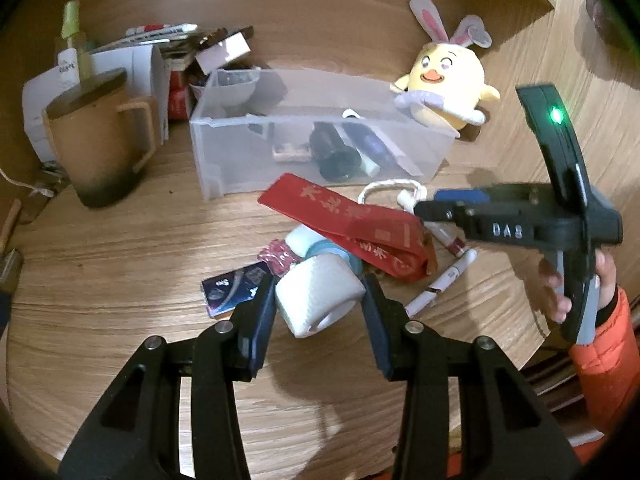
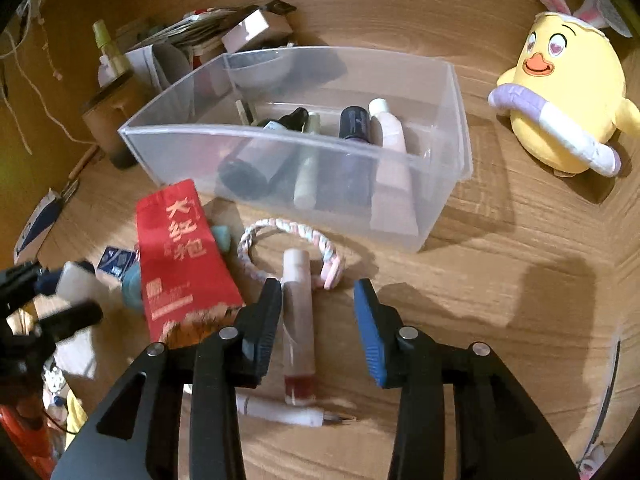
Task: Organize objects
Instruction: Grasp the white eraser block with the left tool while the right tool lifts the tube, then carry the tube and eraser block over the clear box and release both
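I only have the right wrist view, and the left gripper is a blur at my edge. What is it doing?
Observer: The left gripper has its jaws closed against both sides of a white tape roll.
Operator: Can you see my gripper from that side?
Observer: Yes. The right gripper hangs open over the lip-gloss tube, and a green light is lit on its body.

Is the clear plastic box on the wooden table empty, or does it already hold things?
Not empty. Through the clear plastic box several bottles and tubes show lying on its floor, among them a dark bottle and a pale pink tube.
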Motion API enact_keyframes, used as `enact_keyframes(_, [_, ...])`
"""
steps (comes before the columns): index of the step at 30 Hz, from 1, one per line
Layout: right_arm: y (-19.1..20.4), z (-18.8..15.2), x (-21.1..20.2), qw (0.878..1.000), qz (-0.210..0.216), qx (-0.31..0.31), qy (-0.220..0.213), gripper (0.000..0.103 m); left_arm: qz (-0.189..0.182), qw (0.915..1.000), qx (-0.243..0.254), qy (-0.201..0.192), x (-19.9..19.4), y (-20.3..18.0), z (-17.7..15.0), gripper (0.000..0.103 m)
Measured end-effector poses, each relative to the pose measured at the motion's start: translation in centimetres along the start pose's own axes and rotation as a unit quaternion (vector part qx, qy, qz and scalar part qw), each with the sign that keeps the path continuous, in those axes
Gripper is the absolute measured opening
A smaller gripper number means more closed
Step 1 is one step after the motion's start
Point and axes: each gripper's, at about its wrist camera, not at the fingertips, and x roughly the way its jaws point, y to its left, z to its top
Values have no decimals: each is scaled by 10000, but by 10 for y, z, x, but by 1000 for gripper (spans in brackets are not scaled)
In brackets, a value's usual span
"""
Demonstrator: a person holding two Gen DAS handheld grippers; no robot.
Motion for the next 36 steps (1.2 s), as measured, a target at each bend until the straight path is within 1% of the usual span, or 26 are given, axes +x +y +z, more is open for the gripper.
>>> enact_keyframes(3, [3,-5,0,10000,-21,-66,69,34,13,10000,10,-91,-5,1,3,42])
enact_keyframes(7, [12,-11,0,9995,-138,-293,55,14,45,9997,28,-223,-10,1,10,42])
enact_keyframes(9, [13,-11,-3,9996,-52,-265,11,14,71,9995,50,-305,-13,0,16,42])
enact_keyframes(11, [14,-11,-10,9994,-121,-304,-114,14,119,9990,92,-413,-16,-2,23,42])
enact_keyframes(14, [14,-7,-24,9992,-20,-285,-288,14,189,9981,138,-574,-20,-2,33,42])
enact_keyframes(19, [17,0,-49,9973,-109,-333,-648,14,181,9970,116,-743,-22,2,55,42])
enact_keyframes(23, [12,9,-64,9956,-79,-229,-905,14,213,9958,118,-882,-22,4,73,42])
enact_keyframes(30, [12,34,-68,9927,-61,-105,-1198,14,325,9948,101,-962,-13,9,101,42])
enact_keyframes(34, [7,44,-67,9919,-73,-62,-1268,14,388,9944,105,-980,-6,13,114,42])
enact_keyframes(36, [3,50,-65,9916,-77,-30,-1294,14,539,9933,75,-1019,-2,15,120,42])
